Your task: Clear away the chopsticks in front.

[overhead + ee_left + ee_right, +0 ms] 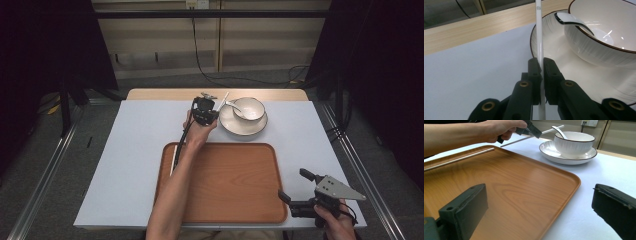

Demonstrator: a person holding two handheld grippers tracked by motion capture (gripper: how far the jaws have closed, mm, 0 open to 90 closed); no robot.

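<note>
The left gripper (pixel 204 111) is up near the far edge of the tabletop (pixel 135 145), just beside the plate (pixel 227 125). Its jaws are closed tight on a thin white chopstick (pixel 539 32). The chopstick is off the tabletop, held in the air, and its far end points out past the plate's rim.

The other chopstick (pixel 459 159) lies flat on the wooden tray (pixel 230 185), along the tray's left side. So the step in hand looks like carrying one chopstick between the tray and the dishes. Which way it is going, I cannot tell. The next move needs a steady hand, because the stick is thin and could turn or slip in the jaws. It also has to keep clear of the bowl and the spoon handle.

The right gripper (pixel 306 192) waits near the front right corner of the tabletop, just past the tray's corner. Its jaws are wide apart and hold nothing.

The white bowl (pixel 249 108) sits on the plate, near the middle of the far edge. A white spoon (pixel 570 20) rests in the bowl, with its handle leaning over the rim. I see no food in the bowl.
</note>
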